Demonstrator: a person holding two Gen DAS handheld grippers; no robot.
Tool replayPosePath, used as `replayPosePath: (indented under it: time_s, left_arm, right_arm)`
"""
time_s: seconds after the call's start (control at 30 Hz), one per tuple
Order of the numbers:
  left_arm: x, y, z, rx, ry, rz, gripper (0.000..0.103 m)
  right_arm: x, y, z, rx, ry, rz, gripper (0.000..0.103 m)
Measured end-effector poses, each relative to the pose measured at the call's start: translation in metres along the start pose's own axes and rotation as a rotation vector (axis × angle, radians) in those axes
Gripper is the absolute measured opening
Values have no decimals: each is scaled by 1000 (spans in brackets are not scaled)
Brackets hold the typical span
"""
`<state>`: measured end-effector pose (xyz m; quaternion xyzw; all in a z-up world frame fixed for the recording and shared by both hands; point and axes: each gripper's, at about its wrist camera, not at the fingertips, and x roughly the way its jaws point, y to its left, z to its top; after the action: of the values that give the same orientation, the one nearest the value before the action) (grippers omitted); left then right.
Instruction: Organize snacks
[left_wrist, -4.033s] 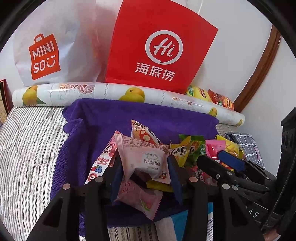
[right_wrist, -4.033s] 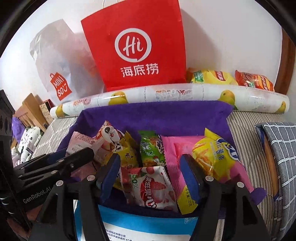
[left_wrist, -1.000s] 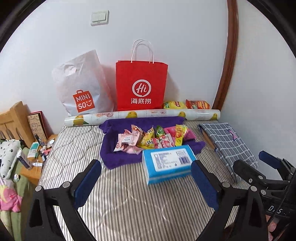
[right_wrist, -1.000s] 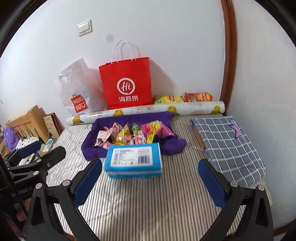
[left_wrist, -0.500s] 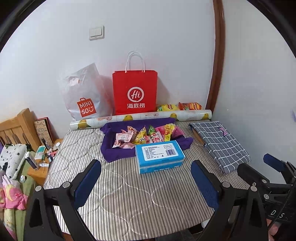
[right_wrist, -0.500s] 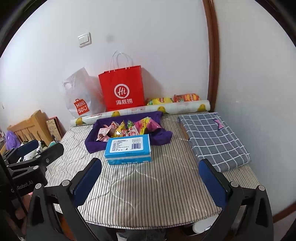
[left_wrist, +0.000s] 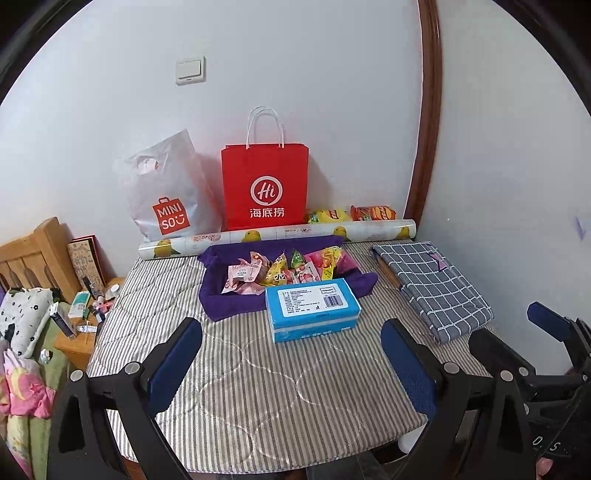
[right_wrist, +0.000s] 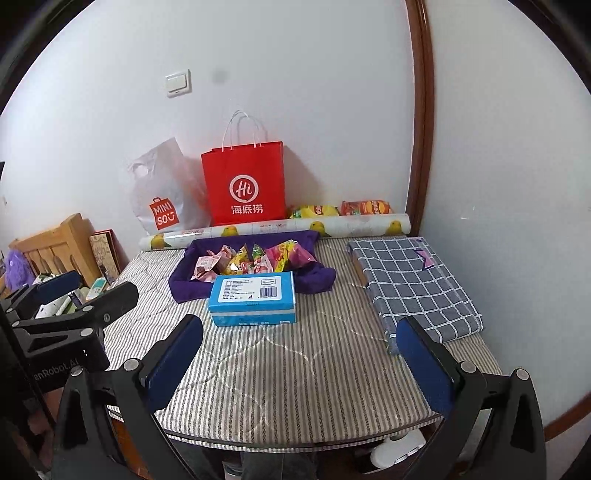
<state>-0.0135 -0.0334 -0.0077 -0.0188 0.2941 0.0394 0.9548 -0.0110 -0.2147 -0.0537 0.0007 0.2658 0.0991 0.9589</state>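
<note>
Snacks (left_wrist: 286, 271) sit in a loose heap on the purple towel (left_wrist: 218, 302) toward the back of the striped tabletop (left_wrist: 258, 369), straight ahead of your left tool (left_wrist: 291, 354) and well apart from it. In the left wrist view the heap's long axis runs left to right, across your line of approach, and the blue tissue pack (left_wrist: 312, 308) lies between the tool and the heap, just in front of it. The left tool is spread wide, holding and touching nothing.

In the right wrist view the snacks (right_wrist: 255, 260) lie ahead and a little to the left of your right tool (right_wrist: 299, 356), again behind the blue tissue pack (right_wrist: 255, 301). That tool too stands wide apart and empty, over the tabletop's near part. The left tool (right_wrist: 74, 291) shows at the left edge. Neither is clearly nearer, I judge; any reach must pass over or around the pack. The folded checked cloth (right_wrist: 410, 280) lies to the right, clear of the heap.
</note>
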Motion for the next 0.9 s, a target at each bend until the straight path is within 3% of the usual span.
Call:
replayPosePath:
  time_s: [0.9]
  left_arm:
    - [-1, 2, -2, -7, -1, -4, 98]
  right_arm:
    - [-3, 3, 0, 0, -9, 5, 103]
